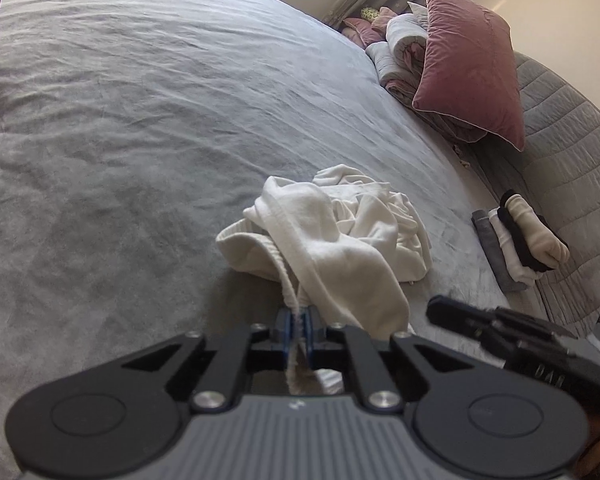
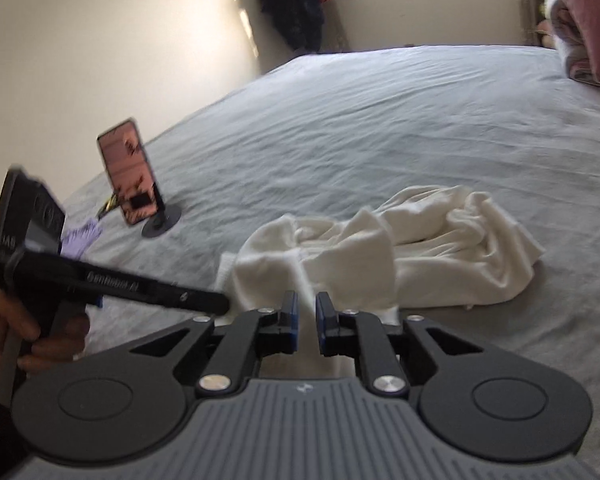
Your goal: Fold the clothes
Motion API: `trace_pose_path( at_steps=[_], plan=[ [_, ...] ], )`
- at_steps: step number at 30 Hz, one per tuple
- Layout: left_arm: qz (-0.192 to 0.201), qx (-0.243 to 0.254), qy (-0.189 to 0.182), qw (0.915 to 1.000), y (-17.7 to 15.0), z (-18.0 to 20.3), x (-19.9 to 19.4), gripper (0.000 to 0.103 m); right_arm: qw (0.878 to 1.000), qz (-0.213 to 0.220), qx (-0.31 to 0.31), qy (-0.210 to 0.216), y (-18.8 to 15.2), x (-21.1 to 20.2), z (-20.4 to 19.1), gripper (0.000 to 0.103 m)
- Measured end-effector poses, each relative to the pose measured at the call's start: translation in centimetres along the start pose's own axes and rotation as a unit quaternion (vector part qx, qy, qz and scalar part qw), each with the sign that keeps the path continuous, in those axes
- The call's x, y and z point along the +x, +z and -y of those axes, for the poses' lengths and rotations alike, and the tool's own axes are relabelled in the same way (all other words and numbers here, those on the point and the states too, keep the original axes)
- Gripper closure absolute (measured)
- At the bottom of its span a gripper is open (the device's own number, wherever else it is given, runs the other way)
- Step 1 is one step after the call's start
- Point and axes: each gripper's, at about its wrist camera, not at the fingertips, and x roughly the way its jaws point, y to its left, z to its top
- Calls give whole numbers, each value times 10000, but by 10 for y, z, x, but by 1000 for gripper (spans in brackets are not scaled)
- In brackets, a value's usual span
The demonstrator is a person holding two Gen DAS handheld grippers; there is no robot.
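Observation:
A crumpled white garment (image 1: 340, 232) lies on the grey bedspread (image 1: 120, 120). In the left wrist view my left gripper (image 1: 299, 322) is shut on its ribbed near edge, and the cloth runs back between the blue pads. My right gripper (image 1: 434, 310) comes in from the right, its tips beside the garment's near right corner. In the right wrist view my right gripper (image 2: 307, 320) stands narrowly open at the near edge of the white garment (image 2: 400, 248), with cloth showing in the gap. My left gripper (image 2: 220, 303) reaches that edge from the left.
A small stack of folded clothes (image 1: 516, 240) sits by the quilted headboard (image 1: 560, 152). A pink pillow (image 1: 468, 64) leans on rolled bedding. A phone on a stand (image 2: 130, 172) and a purple item (image 2: 82, 236) rest on the bed's left side. A hand (image 2: 32, 332) holds the left gripper.

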Motion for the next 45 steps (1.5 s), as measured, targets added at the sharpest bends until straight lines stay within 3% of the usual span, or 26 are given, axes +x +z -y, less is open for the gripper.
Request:
trace_pose_path(
  at_steps=[3, 9, 11, 15, 16, 17, 18, 22, 29, 41, 45],
  plan=[
    [0, 9, 60, 10000, 0, 1, 4, 89, 9997, -177, -163, 48, -3, 16, -11, 87],
    [-52, -175, 87, 9998, 0, -1, 13, 87, 9990, -399, -189, 103, -1, 47, -16, 84],
    [-62, -188, 149, 9997, 1, -1, 16, 88, 9989, -422, -189, 112, 0, 54, -16, 69],
    [-84, -161, 315, 9993, 1, -1, 20, 88, 9988, -377, -316, 38, -4, 63, -18, 68],
    [-85, -161, 319, 9993, 0, 0, 21, 89, 9986, -371, -369, -6, -5, 63, -17, 75],
    [-73, -140, 331, 9993, 0, 1, 20, 90, 9983, -369, -438, -86, -6, 64, -18, 93],
    [-41, -73, 375, 9993, -1, 3, 19, 92, 9982, -336, -463, -153, -6, 63, -18, 100],
    [37, 248, 576, 9980, -3, 15, 10, 95, 9988, -52, -388, -293, 1, 48, -14, 100],
    [24, 356, 466, 9983, -6, 11, -17, 96, 9950, 588, -146, -795, 12, -12, 10, 100],
    [-352, 156, 161, 9991, -18, -32, -50, 96, 9774, 421, 493, -2010, -17, -75, 71, 103],
    [-668, 412, -26, 9969, -26, -34, -48, 96, 9737, 262, 647, -2167, -33, -86, 88, 103]
  ],
)
